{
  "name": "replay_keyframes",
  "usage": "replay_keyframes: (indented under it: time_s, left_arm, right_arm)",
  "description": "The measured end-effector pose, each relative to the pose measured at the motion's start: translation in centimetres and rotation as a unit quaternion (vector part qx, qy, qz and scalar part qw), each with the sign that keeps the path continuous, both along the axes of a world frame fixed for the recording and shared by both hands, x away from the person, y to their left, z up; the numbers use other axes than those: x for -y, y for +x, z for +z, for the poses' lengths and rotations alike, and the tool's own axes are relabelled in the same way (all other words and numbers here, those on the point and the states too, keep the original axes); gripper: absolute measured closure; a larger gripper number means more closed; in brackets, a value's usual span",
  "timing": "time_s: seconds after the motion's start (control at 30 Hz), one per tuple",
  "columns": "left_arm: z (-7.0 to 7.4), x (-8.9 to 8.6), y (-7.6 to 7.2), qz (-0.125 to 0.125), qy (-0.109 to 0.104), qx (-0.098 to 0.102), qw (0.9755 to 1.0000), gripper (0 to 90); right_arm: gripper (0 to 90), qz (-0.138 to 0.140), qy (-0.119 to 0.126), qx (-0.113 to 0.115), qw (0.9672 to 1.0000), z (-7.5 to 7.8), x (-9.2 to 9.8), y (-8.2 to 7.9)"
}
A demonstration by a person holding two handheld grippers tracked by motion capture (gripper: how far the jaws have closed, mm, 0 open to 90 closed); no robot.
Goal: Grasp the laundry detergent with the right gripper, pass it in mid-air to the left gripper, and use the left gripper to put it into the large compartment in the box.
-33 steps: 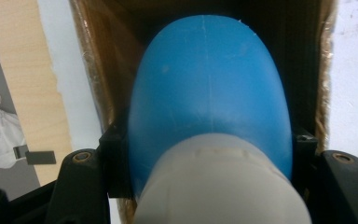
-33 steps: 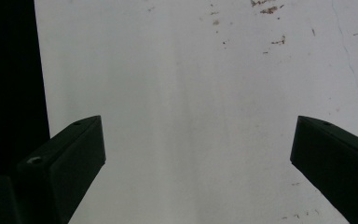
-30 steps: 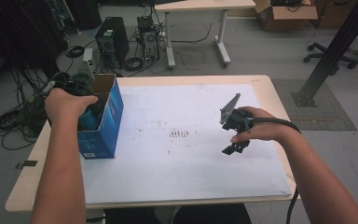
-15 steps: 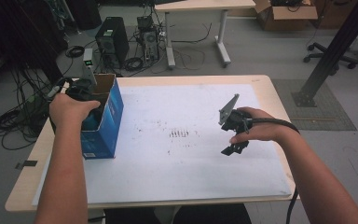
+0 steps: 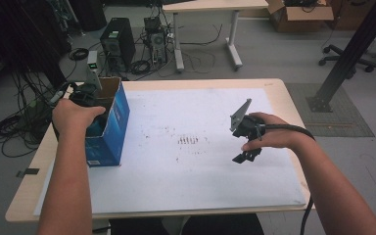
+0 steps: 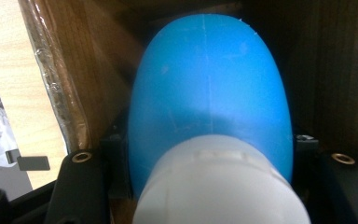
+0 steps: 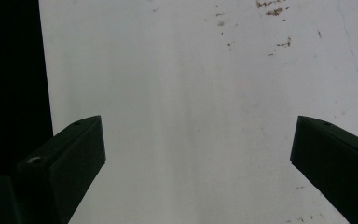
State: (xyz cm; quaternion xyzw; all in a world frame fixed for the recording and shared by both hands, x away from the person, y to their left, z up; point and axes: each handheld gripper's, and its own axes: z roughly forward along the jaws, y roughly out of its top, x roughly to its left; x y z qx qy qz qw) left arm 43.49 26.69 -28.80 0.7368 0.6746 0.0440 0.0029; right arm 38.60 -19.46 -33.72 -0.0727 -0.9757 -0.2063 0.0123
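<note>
We see the left hand-held gripper [image 5: 85, 98] down inside the open blue box [image 5: 111, 128] at the left end of the desk [image 5: 279, 93], its jaws clamped on a blue bottle [image 6: 209, 88] with a white cap [image 6: 221, 184]. The right hand-held gripper [image 5: 246, 155] hovers over the white sheet [image 5: 186, 171], jaws spread wide and holding nothing.

1. No legible text, brand or number anywhere.
2. Blue box [image 5: 108, 128], left of frame: pale label patch low on its side, too small to read.
3. White sheet [image 5: 191, 147] on worktop: smudges only, no writing.
</note>
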Motion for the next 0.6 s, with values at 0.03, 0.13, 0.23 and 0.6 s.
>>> replay_keyframes:
  time_s: [0.03, 0.13, 0.23, 0.6]
  left_arm:
    - [0.0, 0.0, 0.0, 0.0, 0.0, 0.0, 1.0, 38.0]
    - [0.0, 0.02, 0.0, 0.0, 0.0, -0.001, 1.0, 37.9]
    - [-0.04, -0.06, -0.08, 0.001, -0.002, 0.004, 1.0, 37.9]
    - [0.57, 0.12, -0.31, 0.0, -0.002, 0.011, 0.9999, 34.7]
  right_arm:
    - [3.1, 0.0, 0.0, 0.0, 1.0, 0.0, 0.0, 0.0]
    - [3.1, -0.003, -0.001, 0.0, 1.0, 0.0, 0.06, 0.0]
    - [3.0, 0.0, 0.002, 0.0, 1.0, -0.02, 0.03, -0.01]
    - [3.2, 0.002, 0.004, 0.0, 1.0, -0.21, -0.09, -0.1]
